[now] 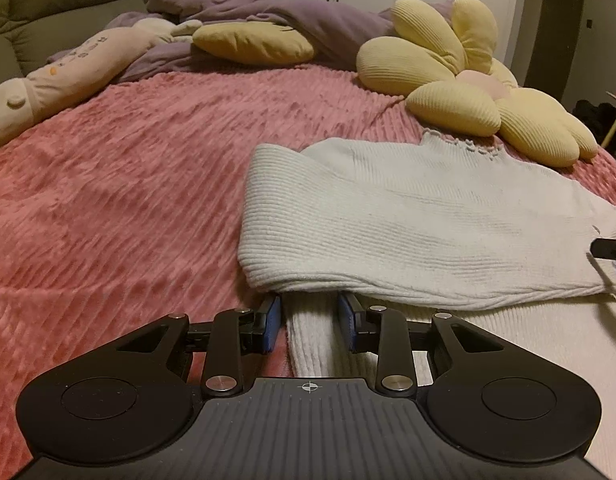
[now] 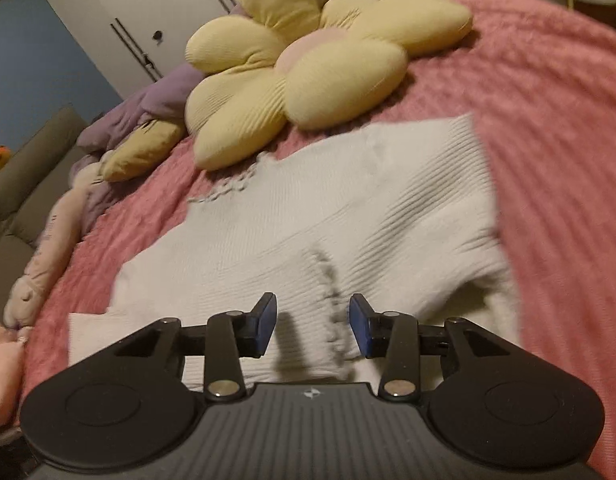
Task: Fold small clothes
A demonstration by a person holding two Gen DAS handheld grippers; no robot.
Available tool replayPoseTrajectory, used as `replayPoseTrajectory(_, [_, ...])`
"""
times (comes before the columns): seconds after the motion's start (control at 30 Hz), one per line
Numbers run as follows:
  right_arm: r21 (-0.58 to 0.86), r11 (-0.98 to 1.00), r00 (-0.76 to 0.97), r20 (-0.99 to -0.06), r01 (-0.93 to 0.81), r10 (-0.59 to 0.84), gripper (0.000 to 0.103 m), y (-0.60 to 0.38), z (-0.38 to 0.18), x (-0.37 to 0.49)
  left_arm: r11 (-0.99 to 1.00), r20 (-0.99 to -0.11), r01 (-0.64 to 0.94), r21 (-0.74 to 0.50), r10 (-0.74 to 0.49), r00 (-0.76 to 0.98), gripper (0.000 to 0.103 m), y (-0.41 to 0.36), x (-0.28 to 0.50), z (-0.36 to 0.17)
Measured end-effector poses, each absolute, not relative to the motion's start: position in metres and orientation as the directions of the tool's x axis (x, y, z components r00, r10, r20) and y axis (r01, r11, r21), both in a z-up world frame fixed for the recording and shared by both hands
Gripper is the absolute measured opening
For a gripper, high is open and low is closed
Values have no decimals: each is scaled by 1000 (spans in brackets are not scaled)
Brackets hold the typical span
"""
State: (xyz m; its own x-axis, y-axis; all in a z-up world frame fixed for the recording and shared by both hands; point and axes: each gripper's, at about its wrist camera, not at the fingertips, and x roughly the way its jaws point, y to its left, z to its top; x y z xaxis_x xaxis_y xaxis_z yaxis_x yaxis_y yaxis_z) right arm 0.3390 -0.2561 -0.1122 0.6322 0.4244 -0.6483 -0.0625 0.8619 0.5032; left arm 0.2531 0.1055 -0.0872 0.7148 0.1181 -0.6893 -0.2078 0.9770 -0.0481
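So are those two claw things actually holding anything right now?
No. The left gripper and the right gripper are both open, at the white knit top, clamping nothing.

The left gripper (image 1: 309, 322) is held low and level with its blue-padded fingers (image 1: 272, 322) parted and tips hidden from its own camera, while the right gripper (image 2: 312, 326) is raised and tilted, its blue-padded fingers (image 2: 359, 326) spread wide and gripping nothing.
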Motion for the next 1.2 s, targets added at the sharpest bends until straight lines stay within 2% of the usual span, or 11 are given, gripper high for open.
replayPoseTrajectory(0.07, [482, 872, 627, -653, -90, 426, 27, -250, -110, 341, 975, -687, -217, -48, 126, 715, 39, 106, 251, -84])
replayPoseTrajectory(0.1, [440, 890, 630, -659, -119, 410, 8, -243, -107, 341, 974, -682, -221, -49, 129, 720, 40, 107, 250, -82])
replayPoseTrajectory(0.2, [258, 947, 720, -619, -189, 312, 8, -228, -84, 328, 976, -668, -219, -12, 155, 727, 41, 105, 249, -79])
replayPoseTrajectory(0.3, [-5, 987, 848, -512, -160, 135, 8, -218, -62, 314, 977, -672, -215, 5, 162, 723, 41, 104, 254, -79])
replayPoseTrajectory(0.37, [-64, 988, 868, -488, -137, 88, 8, -221, -58, 317, 976, -675, -215, -7, 154, 722, 41, 103, 256, -80])
replayPoseTrajectory(0.5, [-90, 989, 845, -531, -121, 55, 8, -233, -71, 330, 978, -672, -209, -5, 152, 725, 41, 99, 258, -76])
replayPoseTrajectory(0.77, [-124, 988, 831, -557, -89, 4, 8, -247, -101, 340, 982, -643, -189, 5, 148, 751, 41, 90, 273, -61])
replayPoseTrajectory(0.87, [-129, 990, 821, -570, -66, -19, 9, -252, -109, 345, 984, -662, -178, -14, 125, 739, 40, 89, 282, -63])
replayPoseTrajectory(1.03, [-52, 998, 789, -615, -24, -13, 17, -267, -105, 349, 987, -663, -158, -10, 112, 740, 40, 84, 291, -63])
replayPoseTrajectory(1.13, [-2, 1000, 804, -594, -5, 3, 17, -269, -96, 340, 989, -661, -145, -3, 107, 743, 43, 76, 301, -68])
replayPoseTrajectory(1.2, [3, 1000, 813, -582, -27, 24, 17, -264, -96, 335, 989, -690, -143, 29, 124, 714, 42, 72, 312, -79])
